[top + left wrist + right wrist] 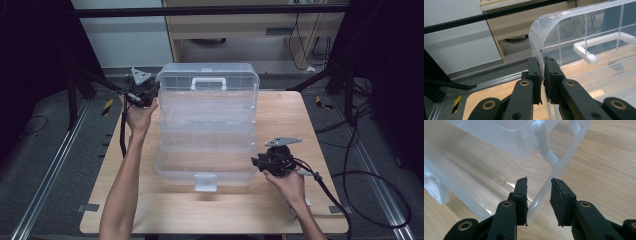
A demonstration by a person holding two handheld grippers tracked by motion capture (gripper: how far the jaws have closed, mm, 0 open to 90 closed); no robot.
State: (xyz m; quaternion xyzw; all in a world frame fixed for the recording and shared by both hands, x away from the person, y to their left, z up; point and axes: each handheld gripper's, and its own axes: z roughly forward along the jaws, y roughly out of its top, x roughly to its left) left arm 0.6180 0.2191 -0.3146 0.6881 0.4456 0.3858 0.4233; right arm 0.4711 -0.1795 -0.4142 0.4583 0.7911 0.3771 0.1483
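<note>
Careful, your left gripper pinches only the thin lid edge of the clear box mid-table, and your right gripper stands spread astride the base wall, so any tug could slip the lid or skid the box.

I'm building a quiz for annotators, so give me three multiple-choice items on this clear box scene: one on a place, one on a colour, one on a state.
1. Where does the left gripper grip the clear plastic box?
A. the lid's edge
B. the front latch
C. the carry handle

2. What colour is the carry handle?
A. red
B. white
C. black

3. How do the right gripper jaws stand at the box's base wall?
A. apart, astride the wall
C. pressed shut on it
B. shut, beside it

Answers:
1 A: the left gripper view shows the jaws closed on the lid's curved edge.
2 B: it looks white in the high view.
3 A: the right gripper view shows gaps beside the wall.
</note>
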